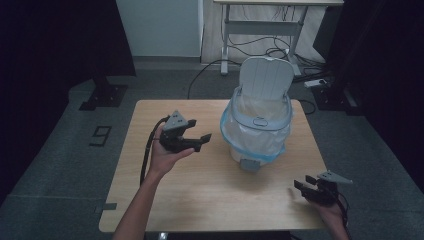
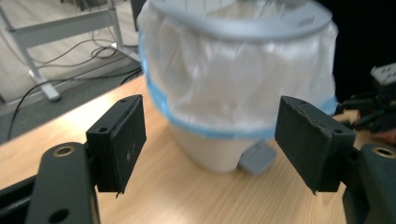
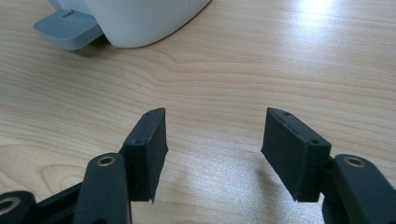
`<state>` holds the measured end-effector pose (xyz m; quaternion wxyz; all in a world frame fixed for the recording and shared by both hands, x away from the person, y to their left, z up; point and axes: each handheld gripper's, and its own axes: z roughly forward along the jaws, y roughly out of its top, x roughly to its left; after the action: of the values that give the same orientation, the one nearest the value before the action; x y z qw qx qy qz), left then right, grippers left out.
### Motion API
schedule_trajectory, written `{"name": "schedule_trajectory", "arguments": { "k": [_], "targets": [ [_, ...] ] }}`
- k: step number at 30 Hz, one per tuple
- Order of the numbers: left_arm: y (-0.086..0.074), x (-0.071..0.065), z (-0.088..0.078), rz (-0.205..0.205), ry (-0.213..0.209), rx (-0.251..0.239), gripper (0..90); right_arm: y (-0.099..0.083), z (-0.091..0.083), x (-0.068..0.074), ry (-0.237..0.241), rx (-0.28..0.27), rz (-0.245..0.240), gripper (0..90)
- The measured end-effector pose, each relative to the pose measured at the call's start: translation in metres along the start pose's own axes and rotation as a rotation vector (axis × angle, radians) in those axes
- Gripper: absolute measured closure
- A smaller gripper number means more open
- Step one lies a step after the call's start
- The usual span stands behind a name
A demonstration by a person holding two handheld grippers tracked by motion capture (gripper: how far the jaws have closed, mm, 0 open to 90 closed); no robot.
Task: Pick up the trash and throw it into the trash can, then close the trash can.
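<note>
A dim room with grey carpet, dark curtains and a white-framed desk [image 1: 265, 25] with loose cables at the back surrounds a pale, square wood-grain surface [image 1: 200, 195] with rounded corners. On its far right part stands a small white plastic pedal bin [image 1: 256, 131], round-bodied and upright, its long axis vertical; its ribbed lid [image 1: 266, 76] is tipped up and back, away from the person, and its grey foot pedal [image 1: 250, 164] points toward the near edge. A thin, crinkled translucent bag [image 2: 233, 74] with a blue band is folded over the grey rim and hangs down the outside. The left claw [image 1: 199, 140], held above the surface in an upturned hand with the forearm reaching in from below, points right at the bin, just beside it; its flat black pads stand wide apart with nothing between them. The right claw [image 1: 301, 183] rests low at the near right corner, well apart from the bin, pointing left, its jaws likewise parted and empty
</note>
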<state>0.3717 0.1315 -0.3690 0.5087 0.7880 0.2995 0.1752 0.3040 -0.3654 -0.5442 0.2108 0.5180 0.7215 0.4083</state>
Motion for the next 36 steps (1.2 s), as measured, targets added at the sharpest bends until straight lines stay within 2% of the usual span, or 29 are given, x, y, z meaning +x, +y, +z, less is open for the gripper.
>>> {"name": "schedule_trajectory", "arguments": {
  "k": [8, 15, 20, 28, 31, 36],
  "targets": [
    [-0.050, 0.001, -0.015, -0.040, 0.022, 0.045, 24.5, -0.001, 0.003, 0.000, 0.000, 0.017, -0.002, 39.1],
    [-0.089, 0.004, -0.009, -0.089, 0.009, 0.117, 24.6, 0.000, 0.004, -0.003, 0.007, 0.022, 0.010, 38.1],
    [-0.099, 0.005, -0.008, -0.113, 0.004, 0.117, 24.7, 0.002, 0.001, -0.009, 0.012, 0.010, 0.032, 35.0],
    [-0.107, 0.003, -0.002, -0.115, -0.005, 0.135, 24.8, 0.018, -0.008, 0.000, 0.037, -0.039, -0.003, 29.8],
    [-0.111, 0.001, 0.002, -0.109, -0.008, 0.153, 24.8, 0.030, -0.017, 0.000, 0.053, -0.078, -0.017, 29.3],
    [-0.114, 0.001, 0.003, -0.110, -0.008, 0.162, 25.0, 0.054, -0.035, -0.004, 0.066, -0.160, 0.007, 29.2]
  ]
}}
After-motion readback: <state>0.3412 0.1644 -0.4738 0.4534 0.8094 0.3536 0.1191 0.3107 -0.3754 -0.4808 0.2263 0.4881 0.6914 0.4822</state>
